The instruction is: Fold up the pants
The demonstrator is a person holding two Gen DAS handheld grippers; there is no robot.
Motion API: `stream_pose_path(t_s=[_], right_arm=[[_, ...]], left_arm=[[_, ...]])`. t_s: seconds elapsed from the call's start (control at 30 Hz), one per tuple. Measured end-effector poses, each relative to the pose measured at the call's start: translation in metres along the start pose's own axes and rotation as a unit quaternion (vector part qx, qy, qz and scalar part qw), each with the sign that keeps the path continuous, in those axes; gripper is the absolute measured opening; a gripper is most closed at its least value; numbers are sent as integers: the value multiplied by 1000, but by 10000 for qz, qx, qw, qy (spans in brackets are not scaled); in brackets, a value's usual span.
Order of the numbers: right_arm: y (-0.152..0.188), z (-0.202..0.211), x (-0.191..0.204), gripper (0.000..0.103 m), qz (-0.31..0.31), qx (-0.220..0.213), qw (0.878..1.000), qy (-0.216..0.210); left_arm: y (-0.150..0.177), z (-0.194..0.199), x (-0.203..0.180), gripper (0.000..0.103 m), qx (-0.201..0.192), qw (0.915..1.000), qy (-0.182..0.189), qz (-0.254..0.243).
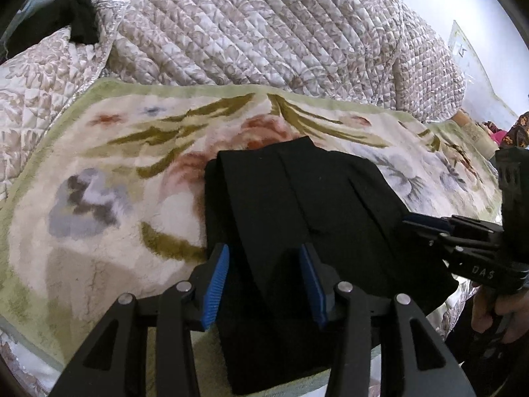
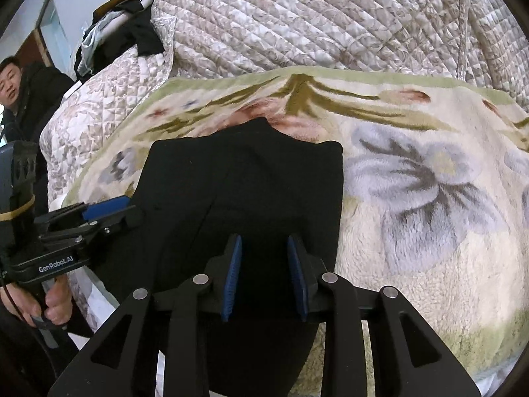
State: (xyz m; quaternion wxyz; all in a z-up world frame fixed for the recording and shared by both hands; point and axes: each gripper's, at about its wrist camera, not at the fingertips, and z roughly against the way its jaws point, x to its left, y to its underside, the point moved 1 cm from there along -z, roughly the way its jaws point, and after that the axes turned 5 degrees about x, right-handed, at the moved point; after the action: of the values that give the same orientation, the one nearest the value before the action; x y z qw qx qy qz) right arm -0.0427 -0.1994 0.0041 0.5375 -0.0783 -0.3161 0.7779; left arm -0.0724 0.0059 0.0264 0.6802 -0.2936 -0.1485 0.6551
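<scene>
Black pants lie folded on the floral blanket; both grippers hover at the pants' near edge.

The left gripper and the right gripper both have jaws apart and hold nothing, fabric showing dark in each gap. Judged late stage: the pants look already doubled into a compact block, so the next move likely calls for pinching the near hem and carrying it to the far edge. Blanket is open left, right and beyond the pants; the quilt heaps up behind them.
</scene>
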Motion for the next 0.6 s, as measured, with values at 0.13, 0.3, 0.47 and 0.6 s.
stream_pose_path(t_s=[0.13,0.3,0.47,0.6], right_arm=[[2,10,-1,33,-50,-119,9999,-15],[7,17,0,33,-139,-142,9998,-55],[9,20,5,33,-116,-162,9998,-90],[10,20,8,33,-97,-133,9998,-109]], left_arm=[[2,4,4,48,28,9998,-164,81],[2,10,-1,48,19,9998,-175,101],[1,13,-1,48,0,9998,-182,93],[0,14,0,48,-2,9998,-169,125]])
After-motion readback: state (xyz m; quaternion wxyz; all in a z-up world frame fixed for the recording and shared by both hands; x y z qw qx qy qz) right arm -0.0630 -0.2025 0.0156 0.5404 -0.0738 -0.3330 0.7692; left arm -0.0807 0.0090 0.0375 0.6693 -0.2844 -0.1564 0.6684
